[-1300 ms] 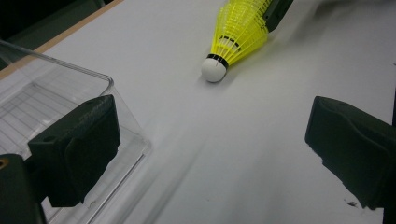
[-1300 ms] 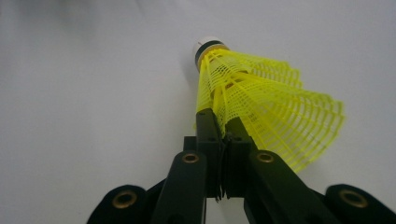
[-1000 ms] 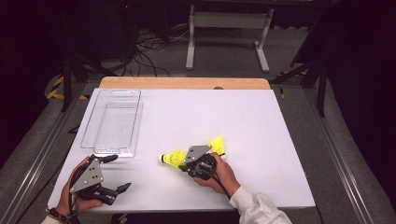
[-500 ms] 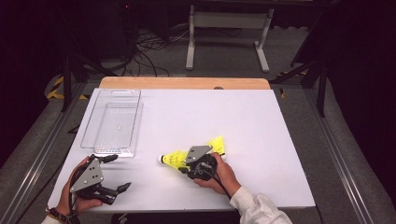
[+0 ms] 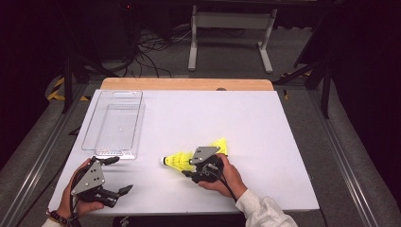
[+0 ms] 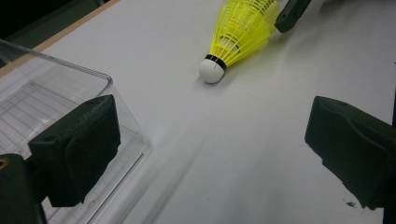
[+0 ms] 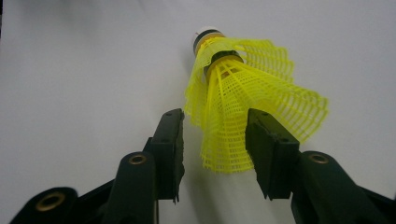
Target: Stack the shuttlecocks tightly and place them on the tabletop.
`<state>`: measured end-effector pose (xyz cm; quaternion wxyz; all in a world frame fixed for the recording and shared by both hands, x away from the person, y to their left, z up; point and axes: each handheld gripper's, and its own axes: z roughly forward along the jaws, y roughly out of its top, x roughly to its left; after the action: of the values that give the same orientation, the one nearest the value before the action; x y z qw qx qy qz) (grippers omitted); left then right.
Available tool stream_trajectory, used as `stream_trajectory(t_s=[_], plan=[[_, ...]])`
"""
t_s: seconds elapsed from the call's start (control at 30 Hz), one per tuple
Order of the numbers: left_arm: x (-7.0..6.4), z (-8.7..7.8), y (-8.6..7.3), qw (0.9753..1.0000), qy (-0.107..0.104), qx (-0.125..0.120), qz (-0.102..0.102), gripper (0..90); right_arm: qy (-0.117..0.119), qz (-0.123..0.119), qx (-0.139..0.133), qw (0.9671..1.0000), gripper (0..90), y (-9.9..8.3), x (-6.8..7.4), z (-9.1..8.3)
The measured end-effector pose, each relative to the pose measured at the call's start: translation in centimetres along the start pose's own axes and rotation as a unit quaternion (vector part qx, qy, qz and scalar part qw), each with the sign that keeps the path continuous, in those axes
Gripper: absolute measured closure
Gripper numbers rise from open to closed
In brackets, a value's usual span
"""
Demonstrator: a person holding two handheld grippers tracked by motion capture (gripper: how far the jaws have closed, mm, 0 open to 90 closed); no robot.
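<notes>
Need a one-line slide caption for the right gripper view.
Right tongs straddle the skirts of nested yellow shuttlecocks lying on the white table, jaws not yet closed.

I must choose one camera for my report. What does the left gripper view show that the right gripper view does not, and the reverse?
Left gripper view: the clear tray beside the wide-open left gripper, with the shuttlecock lying white tip toward the camera. Right gripper view: the right gripper open, one jaw on each side of the yellow skirt. Shared: the yellow shuttlecock and the white table.
</notes>
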<state>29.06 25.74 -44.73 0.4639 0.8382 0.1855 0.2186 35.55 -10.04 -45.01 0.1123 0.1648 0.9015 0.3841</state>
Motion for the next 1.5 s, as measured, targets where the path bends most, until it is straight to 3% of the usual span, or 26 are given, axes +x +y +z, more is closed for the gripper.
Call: stream_trajectory(t_s=[0.5,0.73,1.03,1.27,1.5], plan=[[0.0,-0.1,0.0,1.0,0.001,-0.001,0.0,4.3,-0.012,0.011,-0.013,0.9998,52.3,-0.2,-0.6,-2.0],[0.0,-0.1,0.0,1.0,0.001,-0.001,0.0,4.3,-0.027,0.009,-0.034,0.999,51.3,-0.2,-0.8,-3.4],[0.0,-0.2,0.0,1.0,0.001,-0.002,0.001,4.3,-0.031,0.015,-0.047,0.9983,49.9,-0.2,-0.8,-4.6],[0.0,-0.1,0.0,1.0,0.001,-0.001,0.001,4.3,-0.059,0.012,-0.06,0.9964,47.7,-0.4,-1.6,-6.7],[0.0,-0.1,0.0,1.0,0.0,0.0,0.001,4.3,-0.085,0.034,-0.067,0.9936,45.3,-1.5,-2.7,-8.5]])
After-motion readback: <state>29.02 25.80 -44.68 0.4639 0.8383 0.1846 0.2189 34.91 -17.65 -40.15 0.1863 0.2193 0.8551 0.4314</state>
